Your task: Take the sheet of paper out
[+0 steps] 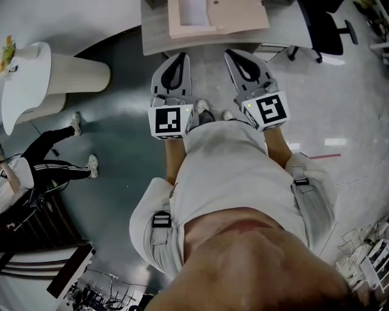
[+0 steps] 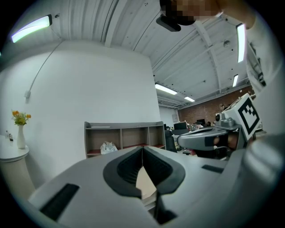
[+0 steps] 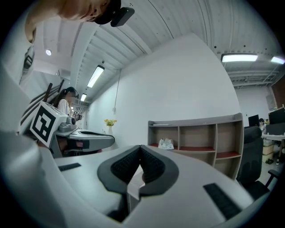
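Left gripper (image 1: pixel 180 56), right gripper (image 1: pixel 231 54) clenched empty; sheet of paper (image 1: pixel 193 11) ahead in tan tray (image 1: pixel 243 15) on desk (image 1: pixel 155 40), nearer left jaws

Cool, even light comes from long strips overhead: one ceiling tube (image 2: pixel 31 27) glows high to the left of the left gripper (image 2: pixel 142 150), and a second ceiling tube (image 3: pixel 239 58) sits up to the right of the right gripper (image 3: pixel 140 148). The white wall (image 2: pixel 89 89) ahead of both throws the light back, so shadows stay soft. The glossy floor (image 1: pixel 121 91) beneath them carries pale glare patches. Both gripper views bulge at the edges, with black corners and bent ceiling ribs. Each gripper's near body is out of focus, while the shelf (image 3: pixel 200 133) beyond is sharper.
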The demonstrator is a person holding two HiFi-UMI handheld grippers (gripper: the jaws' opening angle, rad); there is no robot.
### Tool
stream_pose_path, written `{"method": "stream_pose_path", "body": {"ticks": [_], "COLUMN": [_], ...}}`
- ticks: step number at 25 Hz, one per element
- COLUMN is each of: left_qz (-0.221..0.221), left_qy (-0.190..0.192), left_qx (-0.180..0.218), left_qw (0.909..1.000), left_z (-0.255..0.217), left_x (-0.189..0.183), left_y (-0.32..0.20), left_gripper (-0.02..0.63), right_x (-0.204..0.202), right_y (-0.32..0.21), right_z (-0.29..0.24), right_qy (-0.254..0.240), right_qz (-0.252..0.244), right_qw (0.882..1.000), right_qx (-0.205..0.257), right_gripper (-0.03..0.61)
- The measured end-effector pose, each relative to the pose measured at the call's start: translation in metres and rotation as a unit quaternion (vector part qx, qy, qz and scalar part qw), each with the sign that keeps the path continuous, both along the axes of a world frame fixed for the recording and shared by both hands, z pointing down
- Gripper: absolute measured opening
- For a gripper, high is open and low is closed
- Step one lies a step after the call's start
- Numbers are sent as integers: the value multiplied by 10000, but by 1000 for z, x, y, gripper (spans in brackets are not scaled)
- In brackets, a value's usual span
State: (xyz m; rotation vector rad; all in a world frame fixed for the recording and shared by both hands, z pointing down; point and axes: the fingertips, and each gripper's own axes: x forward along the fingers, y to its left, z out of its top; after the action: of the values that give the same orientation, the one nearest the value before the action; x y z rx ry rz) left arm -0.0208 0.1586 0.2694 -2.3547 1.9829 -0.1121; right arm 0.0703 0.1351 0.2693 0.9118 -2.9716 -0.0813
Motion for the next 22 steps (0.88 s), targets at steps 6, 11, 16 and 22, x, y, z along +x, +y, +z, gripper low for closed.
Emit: {"method": "stream_pose_path", "body": {"ticks": [6,11,16,22], "left_qz": [166,299,427,598], "left_qy": [42,47,98,202], "left_qx": [-30,-44,-62,-112], "left_qw": [9998,9995,9990,9979], "left_z": [2,4,1,13], "left_x": [-28,-59,-87,-105], "left_y": [-16,-22,-13,-31], "left_gripper": [25,25,25,25], "right_x": [-29,-57,-80,-98], "right_y": [-13,-21,-12,-23], "right_z": [3,6,3,18], "right_qy": [81,60,76,131], "right_qz": [138,243,428,601], "right_qw": [9998,9995,9988,9974], "right_qx": [-86,-174,-240,-372], "right_gripper": [19,20,20,20]}}
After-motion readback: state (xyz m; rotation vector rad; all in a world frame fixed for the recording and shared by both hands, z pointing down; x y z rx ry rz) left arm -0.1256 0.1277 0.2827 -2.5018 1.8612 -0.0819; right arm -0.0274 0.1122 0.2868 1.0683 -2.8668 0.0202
